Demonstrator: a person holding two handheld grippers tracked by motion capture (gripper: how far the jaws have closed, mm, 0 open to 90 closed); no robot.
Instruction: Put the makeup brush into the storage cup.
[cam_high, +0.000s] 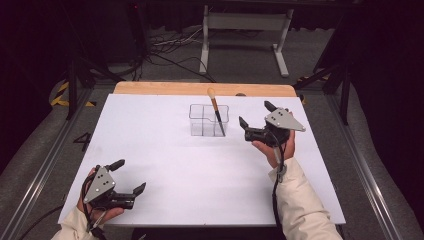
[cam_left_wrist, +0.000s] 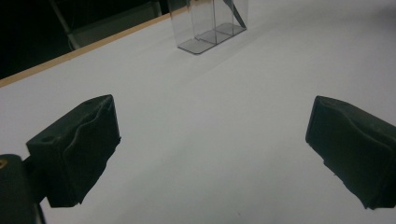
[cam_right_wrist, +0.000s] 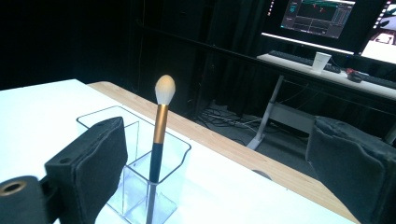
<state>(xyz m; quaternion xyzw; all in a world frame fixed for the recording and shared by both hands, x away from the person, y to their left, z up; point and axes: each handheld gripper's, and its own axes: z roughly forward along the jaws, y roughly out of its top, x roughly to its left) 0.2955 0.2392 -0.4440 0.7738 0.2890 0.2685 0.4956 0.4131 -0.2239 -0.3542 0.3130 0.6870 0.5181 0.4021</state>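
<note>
High view: the makeup brush (cam_high: 216, 109) stands tilted, bristles up, in the right-hand compartment of the clear organizer (cam_high: 208, 120) near the table's (cam_high: 150, 145) far edge, and the right gripper (cam_high: 256, 116) sits just right of the organizer with its 2 jaws wide apart and nothing between them. The left gripper (cam_high: 131, 177) rests at the near left corner, well apart from the organizer, jaws open and empty

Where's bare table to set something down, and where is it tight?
Free: the white table between the left gripper and clear plastic divided holder, plus the near middle. Tight: between holder, its black-and-gold makeup brush, and the right gripper.
</note>
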